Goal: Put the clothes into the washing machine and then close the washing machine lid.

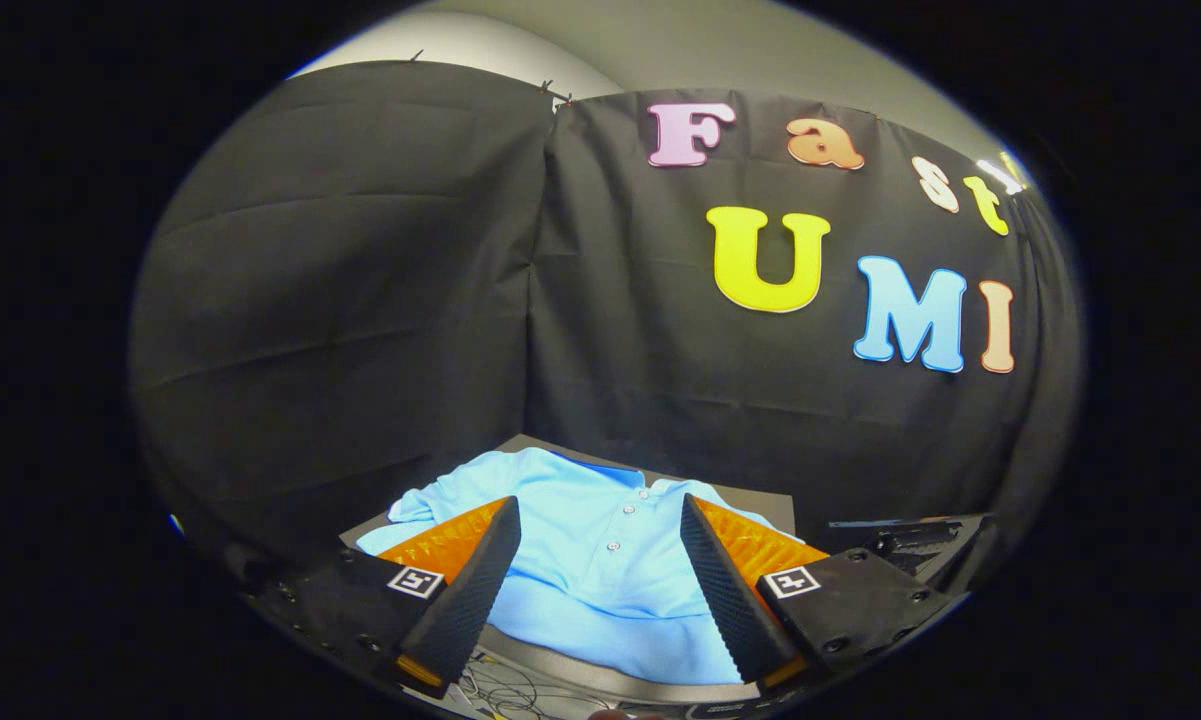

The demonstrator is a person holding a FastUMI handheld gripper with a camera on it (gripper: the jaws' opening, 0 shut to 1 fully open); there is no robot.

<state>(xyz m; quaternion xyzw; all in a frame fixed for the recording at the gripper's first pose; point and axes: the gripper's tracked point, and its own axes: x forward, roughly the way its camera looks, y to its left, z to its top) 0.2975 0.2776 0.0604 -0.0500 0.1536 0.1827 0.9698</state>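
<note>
1. Light blue polo shirt (600, 560), lying flat at lower centre of the frame on a dark surface (760, 497), collar toward the wall, button placket running down the middle, one sleeve bunched at the left.
2. Gripper (597, 515) hovering over the shirt, jaws spread wide, nothing pinched; left finger (470, 590) over the shirt's left side, right finger (725, 590) over its right side, button row showing between them.
3. Square black-and-white marker (416, 581) on the left finger's base, another (792, 581) on the right.
4. Thin cables (505, 690) at the bottom of the frame, below the shirt's hem.
5. Black cloth wall (360, 300) filling the middle and upper frame behind everything, pale ceiling (480, 45) above at upper left.
</note>
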